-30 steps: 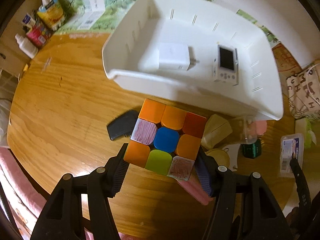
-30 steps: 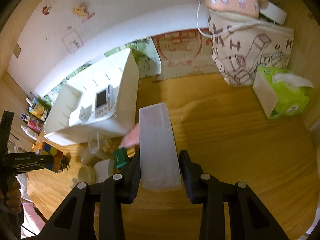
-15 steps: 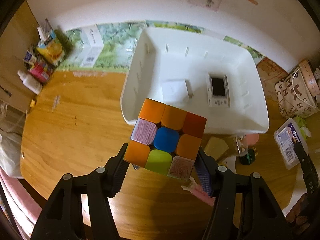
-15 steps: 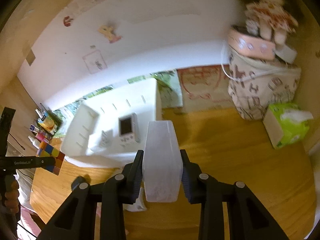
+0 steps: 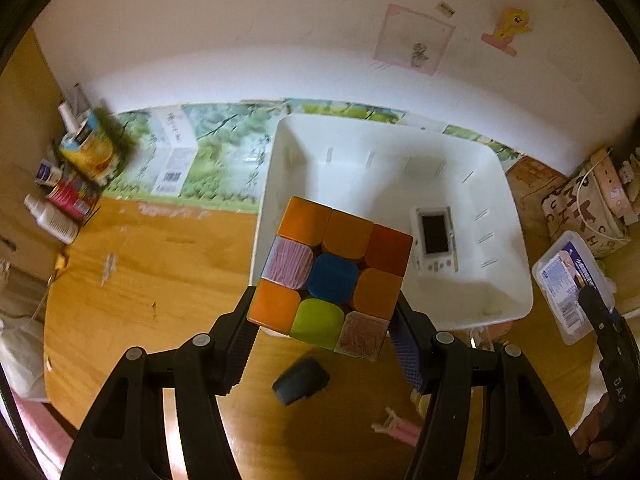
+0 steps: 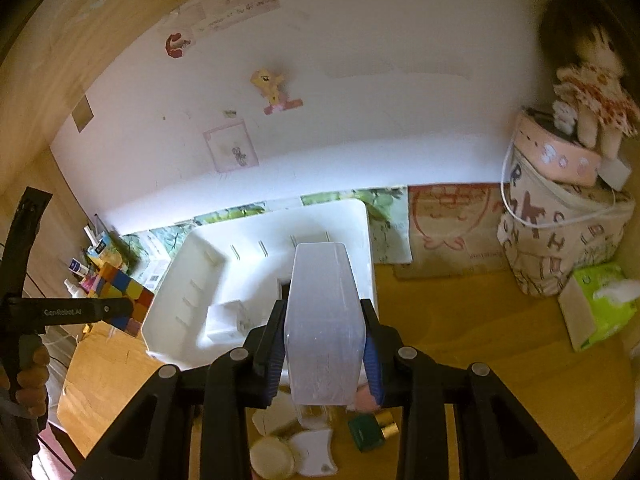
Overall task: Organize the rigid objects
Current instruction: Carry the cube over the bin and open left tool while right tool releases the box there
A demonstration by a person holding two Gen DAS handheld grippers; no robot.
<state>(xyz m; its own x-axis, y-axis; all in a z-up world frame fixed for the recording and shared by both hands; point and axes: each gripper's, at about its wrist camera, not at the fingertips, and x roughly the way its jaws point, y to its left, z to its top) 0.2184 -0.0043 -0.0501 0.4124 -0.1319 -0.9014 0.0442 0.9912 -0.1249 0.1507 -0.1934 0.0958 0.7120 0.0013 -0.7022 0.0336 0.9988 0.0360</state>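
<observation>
My left gripper [image 5: 324, 324] is shut on a colourful puzzle cube [image 5: 332, 276] and holds it in the air at the near left edge of the white bin [image 5: 512, 216]. A white handheld device [image 5: 435, 240] lies in the bin. My right gripper [image 6: 325, 344] is shut on a frosted plastic box [image 6: 324, 320], held above the bin's [image 6: 168, 312] near right corner. A white adapter [image 6: 224, 320] lies in the bin. The cube [image 6: 120, 300] and the left gripper show at the left of the right wrist view.
On the wooden table [image 5: 140, 280] near the bin lie a dark pouch [image 5: 300, 380], a pink clip [image 5: 400, 432], a green box [image 6: 366, 434] and white pads [image 6: 272, 456]. Bottles [image 5: 52, 216] stand at the far left. A patterned bag [image 6: 560, 240] and tissue pack [image 6: 596, 308] stand right.
Both grippers have risen and moved toward the bin with their loads. The cube now overlaps the bin's near left edge; the frosted box is above its near right corner.
</observation>
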